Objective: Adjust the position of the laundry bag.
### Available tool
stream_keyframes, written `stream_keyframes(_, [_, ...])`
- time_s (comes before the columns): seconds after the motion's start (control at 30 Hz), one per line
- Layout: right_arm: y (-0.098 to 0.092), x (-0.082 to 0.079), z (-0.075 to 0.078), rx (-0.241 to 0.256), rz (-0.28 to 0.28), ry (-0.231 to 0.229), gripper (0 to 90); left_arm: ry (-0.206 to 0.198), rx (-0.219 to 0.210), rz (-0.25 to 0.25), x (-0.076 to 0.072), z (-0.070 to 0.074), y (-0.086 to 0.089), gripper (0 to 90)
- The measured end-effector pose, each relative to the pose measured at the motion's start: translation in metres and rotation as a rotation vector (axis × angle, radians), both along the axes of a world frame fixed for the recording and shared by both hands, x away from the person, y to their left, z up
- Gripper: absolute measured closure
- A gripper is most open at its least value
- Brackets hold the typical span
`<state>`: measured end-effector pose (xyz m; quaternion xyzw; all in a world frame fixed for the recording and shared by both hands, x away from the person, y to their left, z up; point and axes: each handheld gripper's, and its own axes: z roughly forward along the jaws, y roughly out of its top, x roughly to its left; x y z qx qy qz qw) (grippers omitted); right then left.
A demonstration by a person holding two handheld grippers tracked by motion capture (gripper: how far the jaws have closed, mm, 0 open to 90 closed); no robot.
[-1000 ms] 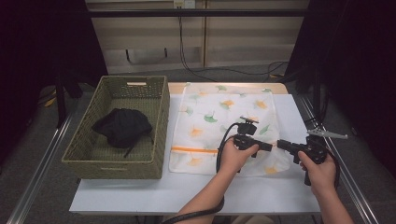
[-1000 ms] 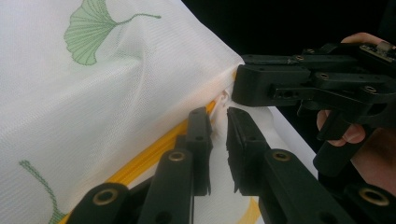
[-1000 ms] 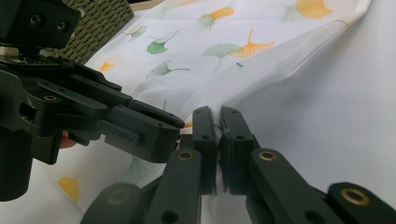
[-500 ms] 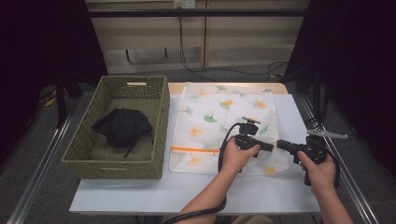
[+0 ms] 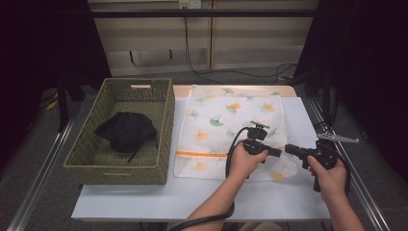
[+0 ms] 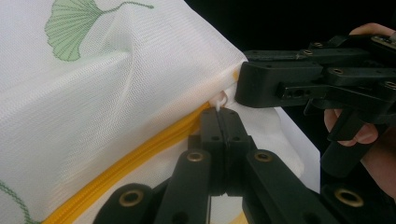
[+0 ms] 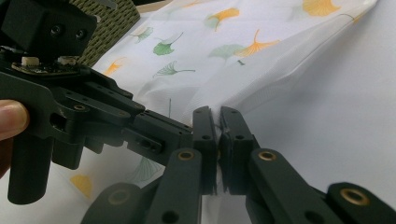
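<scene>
A wicker basket (image 5: pixel 120 159) on the left holds a black garment (image 5: pixel 126 131). Right of it lies a white mesh laundry bag (image 5: pixel 226 120) with ginkgo leaves and orange zipper; left gripper (image 5: pixel 278 152) pinches its zipper pull, right gripper (image 5: pixel 288 148) its right corner

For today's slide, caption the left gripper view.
Left gripper pinches the white zipper pull of a leaf-print mesh bag.

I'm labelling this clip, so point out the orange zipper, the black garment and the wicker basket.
orange zipper (image 6: pixel 140 151): left gripper view, on the zipper teeth.
black garment (image 5: pixel 126 131): high view, middle of the bundle.
wicker basket (image 5: pixel 166 130): high view, on its right wall.
</scene>
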<state>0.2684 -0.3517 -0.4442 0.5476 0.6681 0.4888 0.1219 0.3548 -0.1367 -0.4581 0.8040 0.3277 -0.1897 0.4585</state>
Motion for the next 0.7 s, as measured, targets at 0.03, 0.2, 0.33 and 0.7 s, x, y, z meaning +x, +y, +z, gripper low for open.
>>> stream_keyframes(0.03, [0.0, 0.0, 0.0, 0.002, -0.002, 0.003, 86.4, -0.014, 0.006, -0.009, 0.0, 0.0, 0.001, 90.0])
stream_keyframes(0.2, [0.0, -0.001, 0.0, -0.007, 0.001, 0.001, 86.6, -0.016, 0.029, 0.011, -0.003, 0.004, 0.002, 90.0])
stream_keyframes(0.33, [-0.002, -0.002, 0.0, 0.009, -0.004, 0.01, 86.8, -0.016, 0.046, 0.034, -0.006, 0.005, 0.003, 90.0])
stream_keyframes(0.7, [-0.013, -0.004, -0.002, 0.055, -0.022, 0.017, 86.8, 0.009, 0.069, 0.061, -0.002, 0.004, 0.012, 90.0])
